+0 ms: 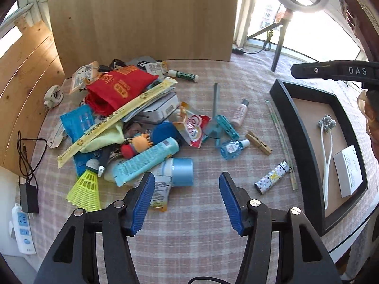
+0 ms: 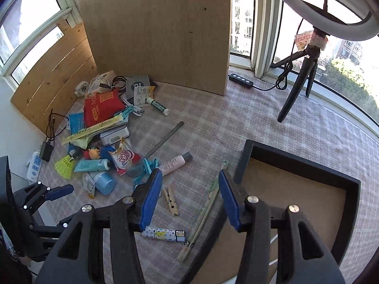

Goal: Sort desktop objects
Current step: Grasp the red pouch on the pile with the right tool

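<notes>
A heap of small objects lies on the checked cloth: a red bag (image 1: 118,87), a teal tube (image 1: 146,161), a blue tape roll (image 1: 182,171) and a yellow shuttlecock (image 1: 86,187). Loose beside it are a pink bottle (image 1: 240,114), a clothespin (image 1: 259,143), a patterned lighter (image 1: 272,177) and wrapped chopsticks (image 1: 281,142). The black tray (image 1: 305,142) on the right holds a white box (image 1: 350,170) and a white cable (image 1: 327,156). My left gripper (image 1: 187,179) hangs open just short of the tape roll. My right gripper (image 2: 189,174) is open over the cloth by the tray's corner (image 2: 246,156), holding nothing.
An upright wooden board (image 1: 142,16) backs the heap, with a wooden panel (image 1: 26,78) on the left. A ring light's tripod (image 2: 298,87) stands at the far right. A white power strip (image 1: 22,229) and black adapter (image 1: 29,197) lie at the left edge.
</notes>
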The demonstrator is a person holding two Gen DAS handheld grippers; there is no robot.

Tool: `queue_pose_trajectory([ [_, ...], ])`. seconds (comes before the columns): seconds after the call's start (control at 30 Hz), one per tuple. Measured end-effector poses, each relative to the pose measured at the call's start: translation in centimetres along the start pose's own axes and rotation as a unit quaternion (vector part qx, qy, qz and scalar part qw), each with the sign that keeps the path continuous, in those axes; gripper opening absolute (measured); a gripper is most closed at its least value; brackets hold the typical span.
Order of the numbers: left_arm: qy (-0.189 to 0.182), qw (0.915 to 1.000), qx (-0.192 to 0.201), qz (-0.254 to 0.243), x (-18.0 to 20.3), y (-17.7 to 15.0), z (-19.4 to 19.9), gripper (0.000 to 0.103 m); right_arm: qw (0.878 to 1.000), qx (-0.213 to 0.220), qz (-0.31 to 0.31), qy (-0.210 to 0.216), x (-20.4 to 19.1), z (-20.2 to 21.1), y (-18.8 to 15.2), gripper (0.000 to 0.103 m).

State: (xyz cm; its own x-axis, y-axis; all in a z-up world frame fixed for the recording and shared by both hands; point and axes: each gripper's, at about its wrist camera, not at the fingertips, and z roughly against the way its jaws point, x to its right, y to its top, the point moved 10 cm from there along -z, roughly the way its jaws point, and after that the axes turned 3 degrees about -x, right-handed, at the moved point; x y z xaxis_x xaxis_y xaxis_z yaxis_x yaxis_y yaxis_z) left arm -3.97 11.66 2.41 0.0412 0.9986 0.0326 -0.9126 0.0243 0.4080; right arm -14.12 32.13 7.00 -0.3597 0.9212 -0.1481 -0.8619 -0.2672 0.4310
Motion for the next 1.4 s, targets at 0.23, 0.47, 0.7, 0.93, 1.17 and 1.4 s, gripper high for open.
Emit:
queue_pose_trajectory([
  [0.23, -0.001, 0.9954, 0.002, 0.096, -9.9, 2.6, -0.7, 0.055, 0.999, -0.015, 0.026, 0.043, -7.1, -3.8, 5.4, 0.049],
  [0.47, -0.046, 0.9892, -0.002, 0.139, -11.8, 6.5, -3.3, 0.055, 0.995, -0.046, 0.052, 0.077, -13.2, -9.6, 10.6, 0.049],
  [0.7, -0.069, 0.9857, -0.018, 0.152, -11.0, 9.7, -7.3, 0.055, 0.990, -0.083, 0.067, 0.088, -16.2, -16.0, 13.9, 0.049],
  [0.93, -0.107, 0.9779, -0.038, 0.175, -10.8, 10.6, -10.5, 0.054, 0.983, -0.127, 0.021, 0.129, -16.9, -20.8, 15.0, 0.050],
  [1.17, -0.116, 0.9814, -0.036, 0.149, -9.4, 10.7, -10.6, 0.046, 0.972, -0.148, -0.024, 0.181, -16.9, -21.3, 13.7, 0.043],
  [1.4, -0.137, 0.9810, -0.046, 0.130, -6.2, 8.4, -10.0, 0.044, 0.975, -0.140, -0.013, 0.171, -16.4, -19.7, 11.3, 0.039],
])
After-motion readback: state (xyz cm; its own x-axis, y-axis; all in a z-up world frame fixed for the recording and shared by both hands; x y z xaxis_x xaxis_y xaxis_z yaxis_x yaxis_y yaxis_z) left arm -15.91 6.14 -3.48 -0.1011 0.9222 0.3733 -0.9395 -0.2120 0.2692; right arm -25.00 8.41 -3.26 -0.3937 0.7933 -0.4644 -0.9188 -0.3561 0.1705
